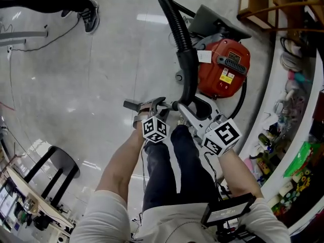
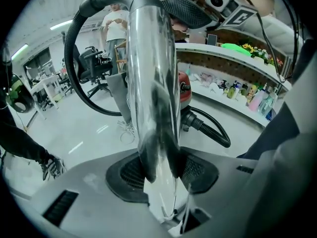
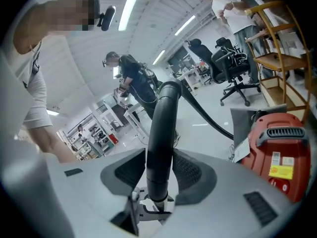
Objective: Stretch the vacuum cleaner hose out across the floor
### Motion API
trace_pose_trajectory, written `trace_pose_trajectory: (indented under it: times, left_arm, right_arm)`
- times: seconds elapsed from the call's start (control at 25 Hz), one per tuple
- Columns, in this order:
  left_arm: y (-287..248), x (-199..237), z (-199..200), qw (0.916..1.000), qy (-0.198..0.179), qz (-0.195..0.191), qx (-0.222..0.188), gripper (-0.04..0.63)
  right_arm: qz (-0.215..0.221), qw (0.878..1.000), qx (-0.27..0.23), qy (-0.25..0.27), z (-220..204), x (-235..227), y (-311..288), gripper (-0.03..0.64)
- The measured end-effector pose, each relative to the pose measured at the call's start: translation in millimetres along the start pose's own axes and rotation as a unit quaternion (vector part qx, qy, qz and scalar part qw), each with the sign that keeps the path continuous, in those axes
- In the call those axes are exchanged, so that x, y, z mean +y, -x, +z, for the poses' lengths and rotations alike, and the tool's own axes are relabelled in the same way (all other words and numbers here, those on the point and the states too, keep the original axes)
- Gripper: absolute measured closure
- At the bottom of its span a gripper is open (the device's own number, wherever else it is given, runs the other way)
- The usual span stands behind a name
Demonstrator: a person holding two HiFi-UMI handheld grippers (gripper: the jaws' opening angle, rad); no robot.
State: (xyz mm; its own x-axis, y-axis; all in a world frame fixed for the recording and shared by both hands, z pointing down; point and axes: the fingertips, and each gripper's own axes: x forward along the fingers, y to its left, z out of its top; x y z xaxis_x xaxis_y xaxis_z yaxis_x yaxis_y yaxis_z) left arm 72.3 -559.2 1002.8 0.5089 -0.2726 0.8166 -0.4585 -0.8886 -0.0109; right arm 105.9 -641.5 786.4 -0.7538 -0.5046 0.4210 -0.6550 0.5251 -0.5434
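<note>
Hose point(image 1: 178, 32): curls up toward 12 o'clock beside the red vacuum point(image 1: 223, 70), not stretched yet.
Right gripper point(image 3: 159, 175): clamped on the hose's black end, probably to pull.
Left gripper point(image 2: 158, 175): clamped on the metal tube point(image 2: 153, 83), steadying it.
Floor point(image 1: 76, 75): room at 10 o'clock.

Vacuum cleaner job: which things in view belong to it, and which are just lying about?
Part of the job: vacuum cleaner, hose, metal tube.
Just lying about: office chair, wooden shelf, bottles.
</note>
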Motion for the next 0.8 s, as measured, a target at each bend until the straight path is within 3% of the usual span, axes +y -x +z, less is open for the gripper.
trace_pose_trajectory:
  times: [0.24, 0.52, 0.8]
  left_arm:
    - [7.8, -2.3, -3.5, 0.9999, 0.011, 0.0, 0.006, 0.442]
    - [12.8, -43.0, 0.7, 0.9993, 0.016, -0.035, 0.004, 0.442]
    - [31.3, -54.9, 17.3, 0.9986, 0.034, -0.035, -0.02, 0.442]
  right_arm:
    - [0.017, 0.999, 0.01, 0.025, 2.1, 14.3, -7.4, 0.447]
    - [0.034, 0.999, -0.004, 0.004, 18.2, 21.4, -14.9, 0.442]
    - [0.061, 0.998, 0.0, -0.002, 39.1, 45.9, -12.0, 0.458]
